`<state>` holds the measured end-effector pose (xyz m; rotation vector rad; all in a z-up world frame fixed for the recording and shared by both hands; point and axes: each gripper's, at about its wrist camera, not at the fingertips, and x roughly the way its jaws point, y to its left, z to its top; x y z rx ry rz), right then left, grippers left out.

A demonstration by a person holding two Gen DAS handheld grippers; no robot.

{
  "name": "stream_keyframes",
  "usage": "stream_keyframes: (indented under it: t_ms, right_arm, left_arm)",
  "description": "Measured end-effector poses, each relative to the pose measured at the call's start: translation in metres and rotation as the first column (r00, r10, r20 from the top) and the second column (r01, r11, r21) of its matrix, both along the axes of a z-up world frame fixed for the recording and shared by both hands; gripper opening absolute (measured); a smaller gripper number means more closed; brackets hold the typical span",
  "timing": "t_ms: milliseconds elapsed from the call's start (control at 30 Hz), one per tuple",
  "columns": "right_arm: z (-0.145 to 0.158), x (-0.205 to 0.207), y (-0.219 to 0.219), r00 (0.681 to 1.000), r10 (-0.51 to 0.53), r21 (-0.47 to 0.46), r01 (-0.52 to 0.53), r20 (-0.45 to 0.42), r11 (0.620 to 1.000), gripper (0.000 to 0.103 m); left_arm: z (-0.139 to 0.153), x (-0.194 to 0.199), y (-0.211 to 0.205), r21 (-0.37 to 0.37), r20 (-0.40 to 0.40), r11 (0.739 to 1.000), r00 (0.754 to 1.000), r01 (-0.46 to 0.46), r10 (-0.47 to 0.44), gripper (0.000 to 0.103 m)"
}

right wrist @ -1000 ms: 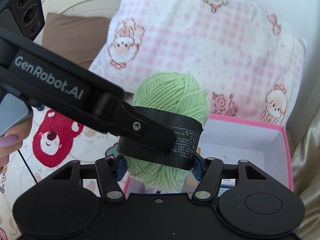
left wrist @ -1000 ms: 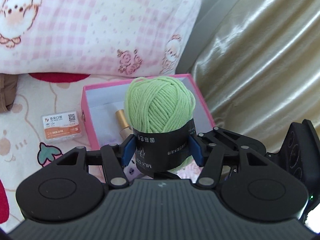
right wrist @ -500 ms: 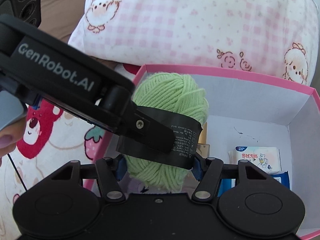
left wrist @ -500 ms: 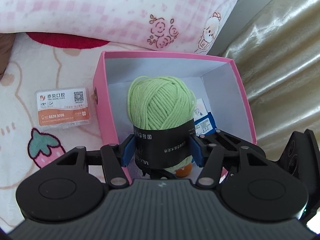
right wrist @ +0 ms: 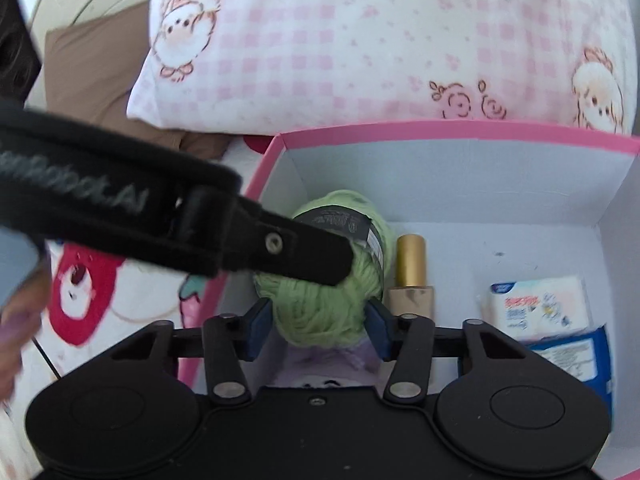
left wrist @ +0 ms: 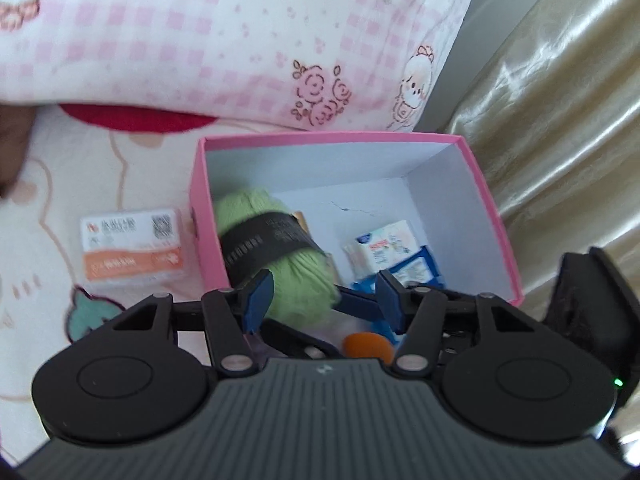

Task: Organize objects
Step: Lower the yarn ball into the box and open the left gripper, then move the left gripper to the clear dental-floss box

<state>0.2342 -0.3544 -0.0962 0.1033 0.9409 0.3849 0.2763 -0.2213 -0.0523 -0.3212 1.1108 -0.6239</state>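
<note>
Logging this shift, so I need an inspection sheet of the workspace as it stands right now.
Surface: bed sheet with cartoon print.
Job's things: green yarn ball lying inside the pink box, beside a gold-capped bottle, tissue pack and blue packet.
Clutter: orange-and-white card box on the sheet, left of the pink box.
Grippers: left gripper open; right gripper open, jaws either side of the yarn.
Cables: thin dark cord.
Surroundings: pink checked pillow, gold curtain.
</note>
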Motion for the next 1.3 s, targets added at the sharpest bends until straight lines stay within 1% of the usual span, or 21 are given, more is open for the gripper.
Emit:
stream_keyframes:
  t_ms: [33, 133, 200, 233, 267, 333, 400, 467, 567, 633, 667, 733, 800, 867, 1033, 1167, 1300]
  right_arm:
    - [-0.002, 0.003, 0.003, 0.999, -0.037, -0.003, 0.037, -0.013, 0.999, 0.051]
    - [-0.006, 0.006, 0.014, 0.996, -0.083, -0.071, 0.081, -0.016, 0.994, 0.050]
    - [-0.003, -0.001, 0.016, 0.997, -0.080, -0.090, 0.079, -0.003, 0.993, 0.050]
    - [0.000, -0.006, 0.017, 0.997, -0.082, -0.103, 0.082, 0.005, 0.991, 0.053]
    - [0.005, -0.012, 0.016, 0.997, -0.080, -0.113, 0.081, 0.013, 0.990, 0.054]
    - [0.017, -0.027, 0.012, 0.997, -0.066, -0.111, 0.069, 0.030, 0.991, 0.054]
    - [0.033, -0.042, 0.006, 0.996, -0.075, -0.094, 0.079, 0.043, 0.992, 0.054]
    - [0.051, -0.054, 0.002, 0.994, -0.091, -0.076, 0.096, 0.061, 0.993, 0.056]
    - [0.079, -0.072, -0.001, 0.990, -0.098, -0.065, 0.105, 0.101, 0.992, 0.059]
    - [0.096, -0.087, 0.004, 0.987, -0.093, -0.079, 0.104, 0.135, 0.991, 0.060]
    - [0.105, -0.090, 0.005, 0.985, -0.090, -0.085, 0.104, 0.151, 0.991, 0.060]
    - [0.116, -0.102, 0.007, 0.981, -0.095, -0.080, 0.110, 0.171, 0.991, 0.060]
    - [0.127, -0.113, 0.012, 0.978, -0.085, -0.068, 0.100, 0.193, 0.993, 0.060]
    - [0.136, -0.122, 0.020, 0.973, -0.072, -0.077, 0.091, 0.219, 0.993, 0.060]
    - [0.153, -0.148, 0.041, 0.967, -0.026, -0.096, 0.052, 0.255, 0.994, 0.064]
    - [0.158, -0.162, 0.059, 0.961, 0.016, -0.095, 0.011, 0.276, 0.995, 0.069]
    - [0.155, -0.167, 0.079, 0.959, 0.053, -0.095, -0.027, 0.278, 0.995, 0.072]
  left_arm:
    - [-0.001, -0.002, 0.001, -0.006, -0.003, 1.000, 1.000, -0.014, 0.014, 0.054]
    - [0.001, -0.006, 0.007, -0.002, 0.014, 0.999, 0.999, -0.047, 0.047, 0.054]
    - [0.005, -0.008, 0.015, -0.005, 0.006, 0.998, 0.998, -0.056, 0.056, 0.054]
    - [0.008, -0.009, 0.017, -0.002, 0.010, 0.998, 0.998, -0.056, 0.056, 0.054]
    - [0.013, -0.012, 0.020, 0.010, 0.020, 0.998, 0.998, -0.059, 0.058, 0.054]
    - [0.026, -0.018, 0.023, 0.030, 0.051, 0.998, 0.997, -0.051, 0.050, 0.054]
    - [0.041, -0.025, 0.024, 0.044, 0.072, 0.999, 0.997, -0.027, 0.024, 0.054]
    - [0.055, -0.033, 0.027, 0.059, 0.083, 0.998, 0.997, -0.009, 0.004, 0.054]
    - [0.076, -0.049, 0.035, 0.079, 0.121, 0.997, 0.992, 0.023, -0.033, 0.054]
    - [0.087, -0.057, 0.041, 0.068, 0.095, 0.996, 0.994, 0.055, -0.061, 0.055]
    - [0.092, -0.062, 0.045, 0.042, 0.074, 0.997, 0.995, 0.069, -0.072, 0.055]
    - [0.100, -0.071, 0.052, 0.007, 0.064, 0.996, 0.994, 0.087, -0.087, 0.055]
    - [0.108, -0.083, 0.059, 0.012, 0.086, 0.995, 0.992, 0.095, -0.096, 0.056]
    - [0.115, -0.092, 0.068, 0.017, 0.096, 0.996, 0.991, 0.093, -0.094, 0.056]
    - [0.126, -0.110, 0.094, -0.010, 0.116, 0.996, 0.989, 0.089, -0.088, 0.056]
    - [0.130, -0.121, 0.118, -0.011, 0.134, 0.997, 0.988, 0.075, -0.073, 0.056]
    - [0.129, -0.125, 0.138, -0.005, 0.147, 0.999, 0.988, 0.052, -0.050, 0.056]
